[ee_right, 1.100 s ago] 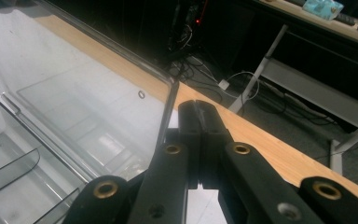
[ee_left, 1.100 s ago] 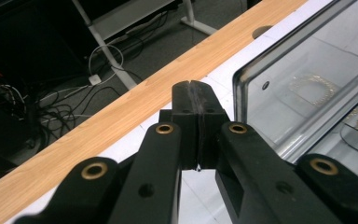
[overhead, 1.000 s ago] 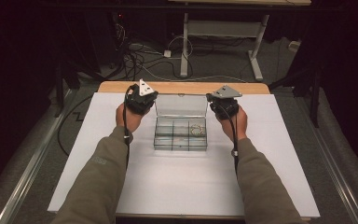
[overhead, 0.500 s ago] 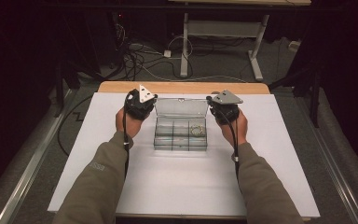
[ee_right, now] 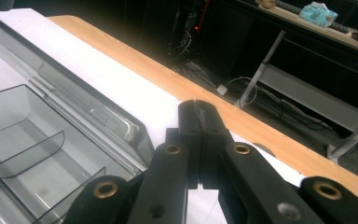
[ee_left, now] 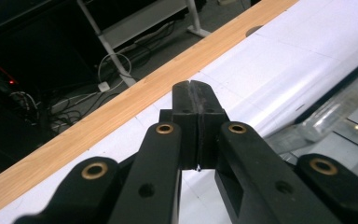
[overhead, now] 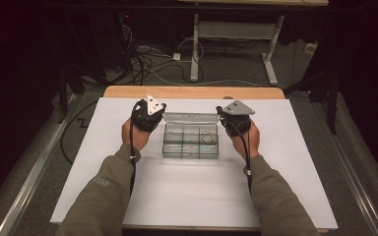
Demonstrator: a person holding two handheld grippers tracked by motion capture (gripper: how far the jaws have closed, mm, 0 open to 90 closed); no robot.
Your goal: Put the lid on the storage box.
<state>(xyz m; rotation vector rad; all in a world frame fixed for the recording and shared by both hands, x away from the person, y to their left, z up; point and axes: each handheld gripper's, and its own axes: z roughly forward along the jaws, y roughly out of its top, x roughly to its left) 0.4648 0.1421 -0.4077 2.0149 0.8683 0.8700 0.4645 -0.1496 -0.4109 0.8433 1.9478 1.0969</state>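
A clear plastic compartment box [overhead: 191, 147] sits mid-table with its lid [overhead: 191, 118] open at the far side. Small metal pieces [overhead: 208, 136] lie in its far right compartment. My left gripper [overhead: 150, 110] hovers by the lid's left corner, held in a hand, and its jaws are shut on nothing. In the left gripper view the left gripper [ee_left: 190, 86] points at the white sheet, with the lid [ee_left: 317, 126] to its right. My right gripper [overhead: 231, 112] is at the lid's right corner, also shut and empty. The right gripper view shows the right gripper [ee_right: 196, 105] beside the lid [ee_right: 88, 112] and empty compartments [ee_right: 23, 140].
A white sheet [overhead: 192, 196] covers the table, with a wooden strip [overhead: 192, 92] along its far edge. Beyond that edge are cables and desk legs [overhead: 194, 49] on a dark floor. Both forearms come in from the near edge.
Both grippers have drifted slightly toward the near side. The lid's top edge sits a little lower in the picture than a second ago.
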